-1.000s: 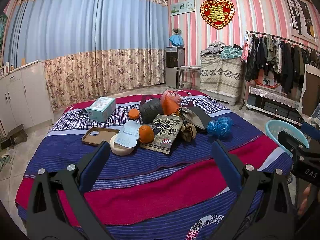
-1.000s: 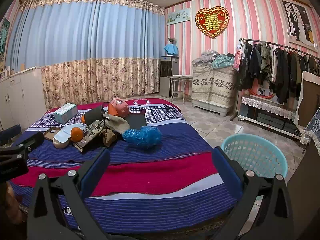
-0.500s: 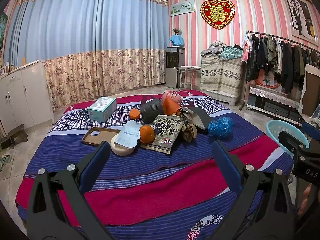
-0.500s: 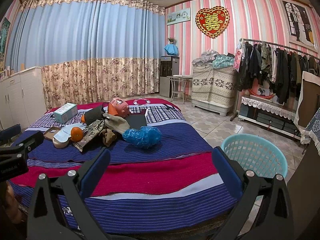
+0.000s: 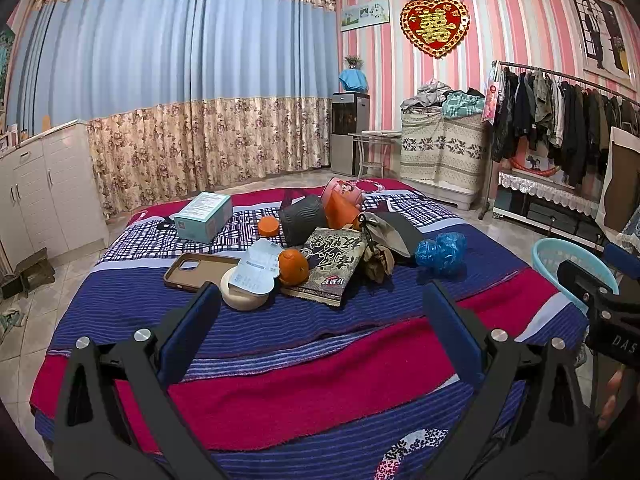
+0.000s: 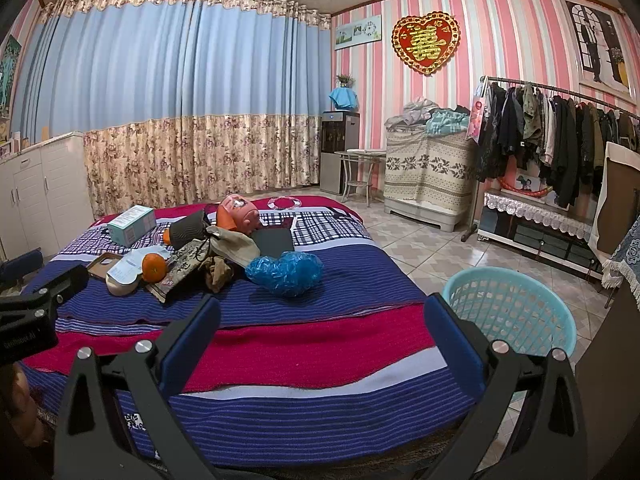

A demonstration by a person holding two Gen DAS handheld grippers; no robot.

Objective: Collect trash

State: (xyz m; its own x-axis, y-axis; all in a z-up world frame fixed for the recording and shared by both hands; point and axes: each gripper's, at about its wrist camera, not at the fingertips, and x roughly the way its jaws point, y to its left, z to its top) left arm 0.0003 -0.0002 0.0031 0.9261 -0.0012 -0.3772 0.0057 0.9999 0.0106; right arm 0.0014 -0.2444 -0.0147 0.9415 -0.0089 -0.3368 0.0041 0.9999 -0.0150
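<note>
Almost nothing has changed over the last second: both views sit where they did, with only a slight creep of the left view toward the clutter, so by my reading the collecting has not begun and the person is sizing up the first pick. The bed (image 5: pixel 320 368) fills the near scene, a soft woven cover in blue and crimson stripes, rumpled into shallow ridges. On the floor at its right stands the basket (image 6: pixel 516 312), pale turquoise plastic, round, its wall pierced in a lattice (the likely destination for the trash, though nothing lies in it that I can see). In the middle of the bed is the heap: a flat printed packet (image 5: pixel 334 266) with a glossy face, a crumpled blue plastic bag (image 6: pixel 285 272), shiny and puffed, lying apart at the heap's right, a brown wad of paper (image 5: pixel 378 266), a stiff mint box (image 5: pixel 204 216) at the far left, a tan phone case (image 5: pixel 192 268), and a round orange (image 5: pixel 293 266) touching a shallow white cup. The left gripper (image 5: pixel 320 308) has its fingers spread wide and holds nothing; the right gripper (image 6: pixel 320 322) likewise, wide and empty, hanging over the near edge of the bed.
</note>
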